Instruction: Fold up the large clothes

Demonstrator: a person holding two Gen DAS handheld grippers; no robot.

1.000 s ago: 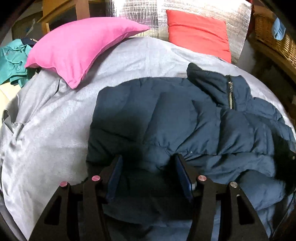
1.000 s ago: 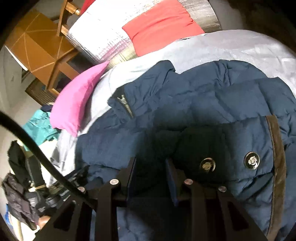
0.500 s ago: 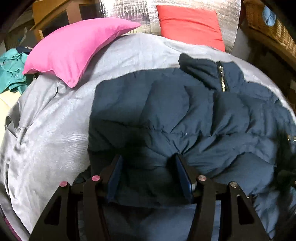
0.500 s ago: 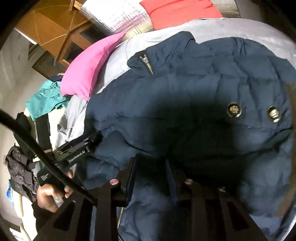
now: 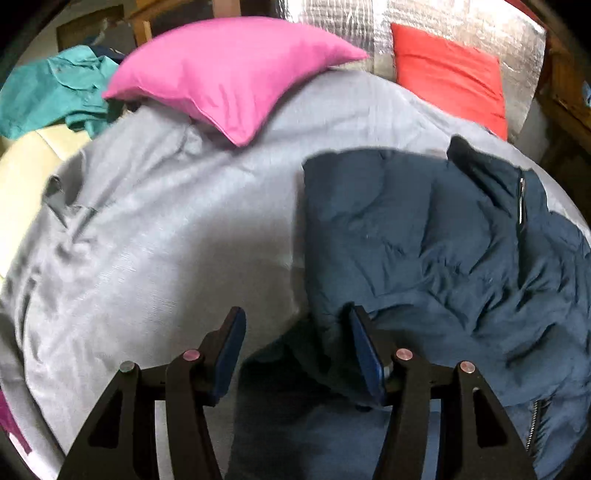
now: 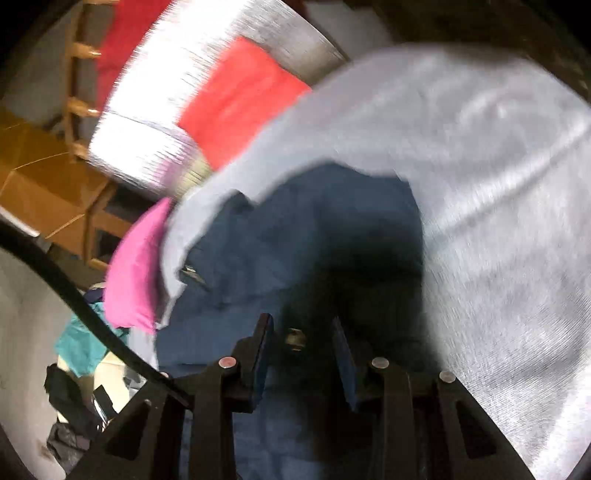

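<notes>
A navy puffer jacket [image 5: 443, 251] lies folded on the grey bed sheet [image 5: 166, 240], filling the right half of the left wrist view. My left gripper [image 5: 295, 328] is open at the jacket's near left edge; its right finger [image 5: 364, 354] rests against the fabric and nothing is held. In the blurred right wrist view the jacket [image 6: 306, 240] lies ahead and under my right gripper [image 6: 301, 339], whose jaws are parted with a brass snap button [image 6: 295, 338] and jacket fabric between them. Whether they press on the fabric I cannot tell.
A pink pillow [image 5: 229, 70] and a red pillow [image 5: 447, 70] lie at the head of the bed against a silver quilted board [image 5: 461, 22]. A teal garment [image 5: 48, 92] lies off the bed's left side. Wooden furniture [image 6: 40, 188] stands behind.
My left gripper has shifted left, so the jacket now lies to its right and bare sheet lies ahead. The right wrist view has swung fast and is blurred; more grey sheet shows on its right.
</notes>
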